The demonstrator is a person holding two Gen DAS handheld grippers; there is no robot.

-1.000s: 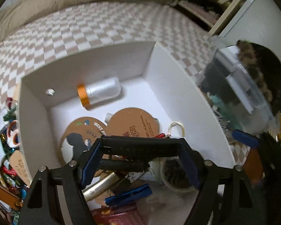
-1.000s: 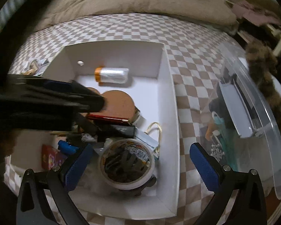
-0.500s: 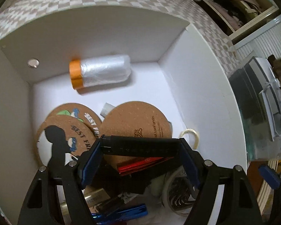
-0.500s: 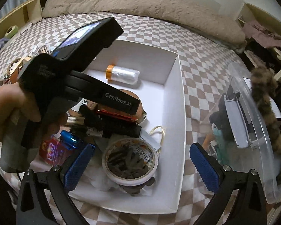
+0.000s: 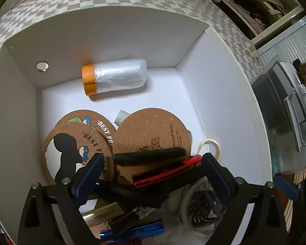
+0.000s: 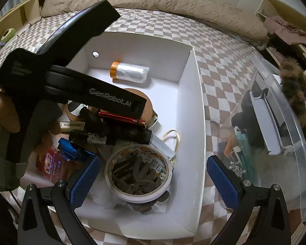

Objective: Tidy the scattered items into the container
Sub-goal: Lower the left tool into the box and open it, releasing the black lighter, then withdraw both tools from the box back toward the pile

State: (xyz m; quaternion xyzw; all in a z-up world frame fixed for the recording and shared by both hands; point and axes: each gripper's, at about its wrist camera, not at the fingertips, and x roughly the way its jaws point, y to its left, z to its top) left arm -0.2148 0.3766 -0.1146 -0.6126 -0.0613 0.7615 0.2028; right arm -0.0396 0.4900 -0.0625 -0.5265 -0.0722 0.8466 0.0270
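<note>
Right wrist view alone shows hand (image 6: 2, 110) holding left gripper (image 5: 153, 175). Its fingers just spread; black tube (image 5: 150, 156) lies loose between them in white box (image 5: 220, 94). Right gripper (image 6: 153, 175) fingers spread, empty.

The box (image 5: 224, 94) looks like smooth matt white card. Coasters (image 5: 153, 134) are grainy cork, the roll (image 5: 120, 77) is crinkly clear plastic film with an orange core. Red pen (image 6: 120, 117) is glossy metal, blue one (image 5: 132, 229) shiny too. Bed cover (image 6: 220, 57) is checked cloth.
</note>
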